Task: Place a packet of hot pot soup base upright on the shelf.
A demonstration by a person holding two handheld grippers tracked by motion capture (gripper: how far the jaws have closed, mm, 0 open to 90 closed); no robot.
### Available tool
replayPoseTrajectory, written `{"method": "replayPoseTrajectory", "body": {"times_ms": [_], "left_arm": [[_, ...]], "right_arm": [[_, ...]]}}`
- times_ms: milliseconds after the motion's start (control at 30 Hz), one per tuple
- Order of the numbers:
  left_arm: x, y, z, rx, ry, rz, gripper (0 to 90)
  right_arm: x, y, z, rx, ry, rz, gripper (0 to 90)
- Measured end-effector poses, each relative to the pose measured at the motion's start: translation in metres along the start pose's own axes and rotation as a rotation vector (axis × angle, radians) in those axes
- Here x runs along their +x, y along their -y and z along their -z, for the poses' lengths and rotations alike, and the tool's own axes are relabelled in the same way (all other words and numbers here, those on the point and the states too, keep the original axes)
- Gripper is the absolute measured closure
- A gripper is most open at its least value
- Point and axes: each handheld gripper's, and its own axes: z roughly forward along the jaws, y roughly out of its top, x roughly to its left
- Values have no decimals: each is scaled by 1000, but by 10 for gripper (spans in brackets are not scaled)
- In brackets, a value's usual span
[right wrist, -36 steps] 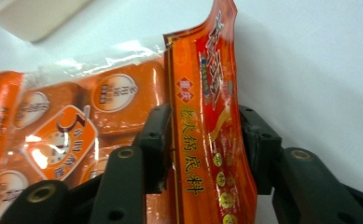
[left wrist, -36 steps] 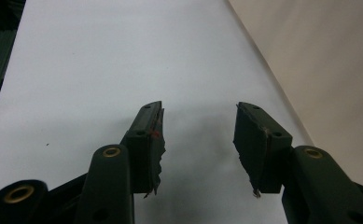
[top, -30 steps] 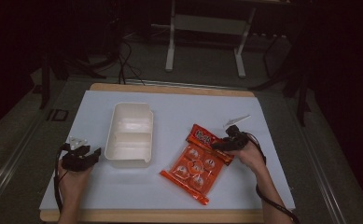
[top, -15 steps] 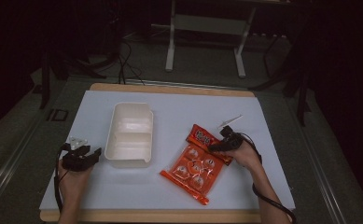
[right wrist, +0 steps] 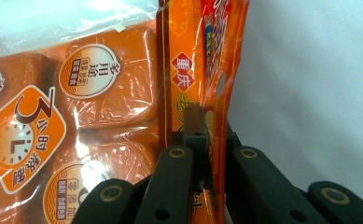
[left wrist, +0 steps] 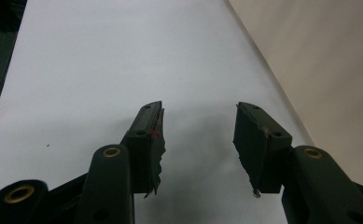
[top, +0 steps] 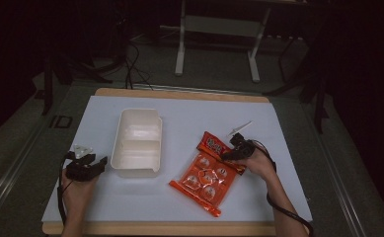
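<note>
the right gripper (top: 227, 154) has just been closing, and its jaws are now pinched onto the header strip of the orange pack (top: 207, 174); a second ago that hand sat a touch further out to the right of the strip, so this reads as the grab being made. in the right gripper view the strip (right wrist: 202, 88) stands up thin between the two black jaws, pressed from both sides, while the sealed pouches (right wrist: 76, 116) spread off to the left. the pack lies flat and slanted on the white mat (top: 189, 118), right of centre, and the gripper has it at its upper right edge. to me that means the hold is on and a lift or drag could come next, though a grip on one thin strip may let the rest sag or swing.

the left gripper (top: 94, 168) rests low near the mat's left side, just beside the near end of the tray (top: 137, 140), in the same spot as a second ago. its jaws stand apart with nothing between them, bare mat (left wrist: 123, 60) ahead and the tray wall (left wrist: 328, 70) close on one side.

for room: the tray is empty and lies left of the pack with a clear gap between them, so a path across looks free. a small pale scrap (top: 240, 129) lies just beyond the right gripper. the pack's near corner comes close to the mat's front edge, and the wooden table rim (top: 179, 229) is right behind that.
</note>
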Motion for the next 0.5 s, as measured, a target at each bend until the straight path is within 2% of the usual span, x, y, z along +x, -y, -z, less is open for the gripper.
{"method": "replayPoseTrajectory", "body": {"times_ms": [200,300,367,500], "left_arm": [[0,0,0,1,-3,-1,528],[0,0,0,-2,-6,0,528],[0,0,0,-8,-9,5,528],[0,0,0,-7,-9,5,529]], "right_arm": [[5,-3,1,16,25,15,898],[5,-3,2,16,29,-2,898],[5,-3,5,-2,30,-27,899],[8,-4,9,-6,43,-30,899]]}}
